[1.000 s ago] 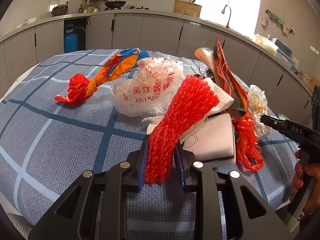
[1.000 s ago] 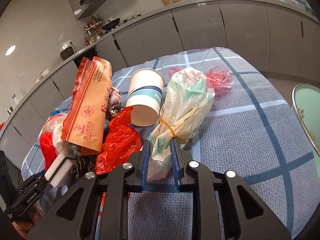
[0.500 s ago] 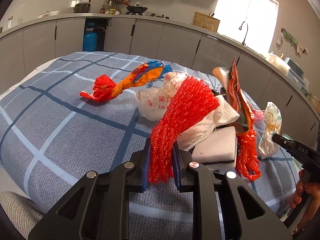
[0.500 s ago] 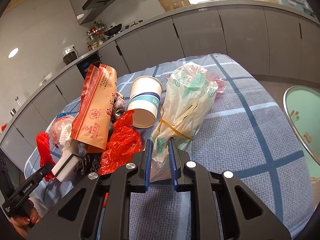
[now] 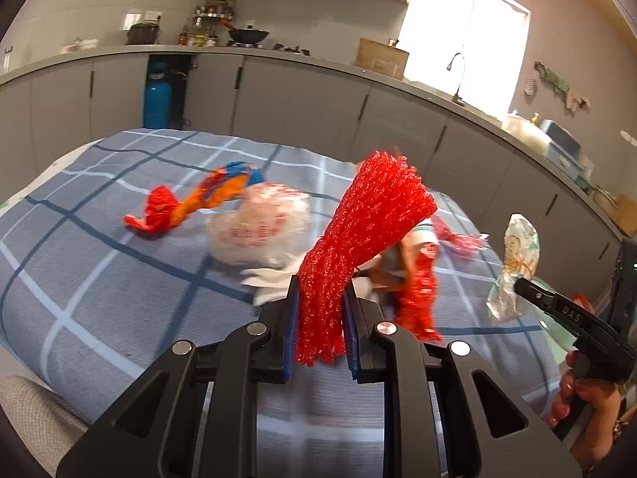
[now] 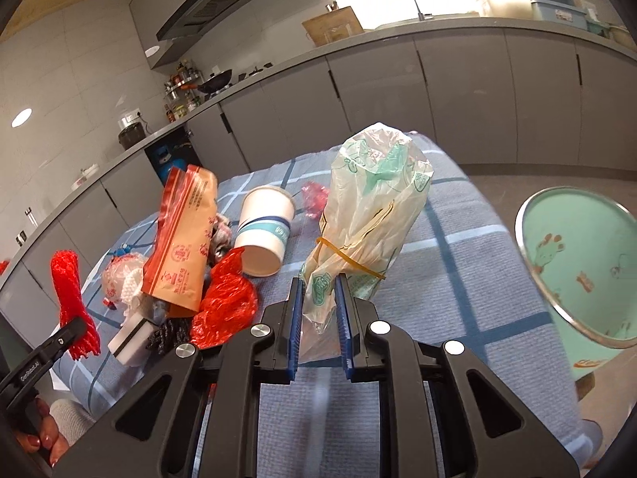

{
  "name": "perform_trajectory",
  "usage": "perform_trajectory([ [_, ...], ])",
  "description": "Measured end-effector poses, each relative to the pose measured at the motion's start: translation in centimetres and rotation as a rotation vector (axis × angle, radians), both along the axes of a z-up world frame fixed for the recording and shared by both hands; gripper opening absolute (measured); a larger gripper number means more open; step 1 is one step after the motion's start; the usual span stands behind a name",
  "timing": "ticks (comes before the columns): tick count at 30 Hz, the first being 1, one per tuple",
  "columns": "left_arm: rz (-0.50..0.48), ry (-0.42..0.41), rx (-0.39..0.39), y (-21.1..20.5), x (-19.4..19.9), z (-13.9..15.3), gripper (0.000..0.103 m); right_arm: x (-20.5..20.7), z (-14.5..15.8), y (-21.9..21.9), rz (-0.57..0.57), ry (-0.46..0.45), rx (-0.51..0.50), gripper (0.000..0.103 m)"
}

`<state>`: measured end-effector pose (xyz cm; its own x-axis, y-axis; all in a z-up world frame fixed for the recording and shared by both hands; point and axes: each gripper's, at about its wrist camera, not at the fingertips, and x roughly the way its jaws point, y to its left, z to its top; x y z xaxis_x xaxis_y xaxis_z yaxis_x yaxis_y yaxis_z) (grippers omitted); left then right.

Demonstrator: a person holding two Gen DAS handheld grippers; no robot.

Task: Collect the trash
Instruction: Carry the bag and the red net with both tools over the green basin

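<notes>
My left gripper (image 5: 318, 326) is shut on a red foam net sleeve (image 5: 358, 235), held up off the blue checked tablecloth (image 5: 99, 279). The sleeve also hangs at the far left of the right wrist view (image 6: 69, 290). My right gripper (image 6: 318, 314) is shut on the tied neck of a pale green-printed plastic bag (image 6: 370, 215), bound with a yellow rubber band and lifted above the cloth. The same bag (image 5: 513, 263) shows at the right of the left wrist view.
On the cloth lie an orange and blue wrapper (image 5: 199, 203), a clear printed bag (image 5: 258, 231), an orange pouch (image 6: 183, 239), a paper cup (image 6: 264, 235), a red plastic bag (image 6: 223, 302) and a white sponge (image 6: 127, 338). A mint-green bin (image 6: 585, 263) stands right of the table.
Both grippers have risen, lifting the red net sleeve and the tied bag off the pile. The bin has come further into the right wrist view.
</notes>
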<state>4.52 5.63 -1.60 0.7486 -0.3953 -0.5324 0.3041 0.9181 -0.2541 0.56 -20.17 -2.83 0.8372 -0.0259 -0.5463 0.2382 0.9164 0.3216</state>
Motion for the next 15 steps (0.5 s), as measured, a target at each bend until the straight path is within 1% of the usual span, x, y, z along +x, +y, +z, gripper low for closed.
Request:
perform_trajectory([
  [2, -0.040, 0.006, -0.010, -1.7, -0.2, 0.4, 0.020, -0.5, 0.4, -0.8, -0.019, -0.004, -0.003, 0.017],
  [7, -0.118, 0.002, 0.004, -6.1, -0.6, 0.6, 0.020, -2.3, 1.1, -3.5, -0.081, -0.006, -0.027, 0.017],
  [15, -0.246, 0.016, 0.009, -13.7, -1.0, 0.6, 0.020, -5.2, 1.4, -8.5, -0.182, -0.004, -0.026, 0.017],
])
